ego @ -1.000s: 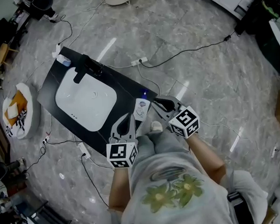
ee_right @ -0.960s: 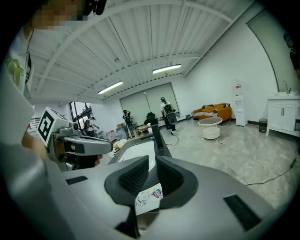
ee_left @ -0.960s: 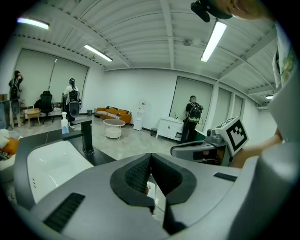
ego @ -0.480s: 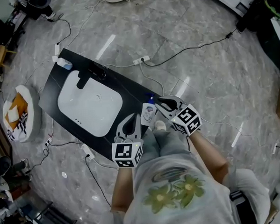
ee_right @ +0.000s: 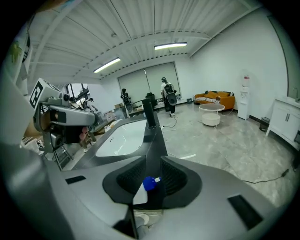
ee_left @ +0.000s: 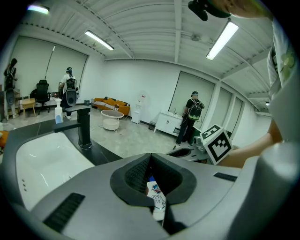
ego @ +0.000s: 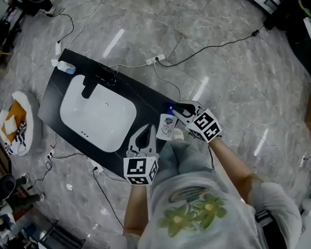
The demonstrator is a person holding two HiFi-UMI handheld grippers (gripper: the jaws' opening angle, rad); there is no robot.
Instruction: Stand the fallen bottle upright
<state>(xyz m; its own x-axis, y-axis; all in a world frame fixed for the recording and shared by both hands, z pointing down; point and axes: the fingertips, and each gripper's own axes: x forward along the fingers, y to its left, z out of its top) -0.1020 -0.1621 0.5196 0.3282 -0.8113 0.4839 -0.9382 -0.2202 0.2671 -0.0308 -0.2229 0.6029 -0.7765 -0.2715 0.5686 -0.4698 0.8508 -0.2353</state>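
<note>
White bottle, blue cap, printed front label.

A black tabletop lies slantwise across a grey marbled floor. A white sink basin is set into its left part, with a black faucet at the basin's far rim. A small pump dispenser stands on the tabletop's far left corner. Just beyond the far edge a white power strip lies on the floor, and a black cable runs from near it toward the far right. To the left, apart from the tabletop, sits a round white container holding something orange. Across the room stand an orange sofa, a round white table, a white cabinet and several people.
</note>
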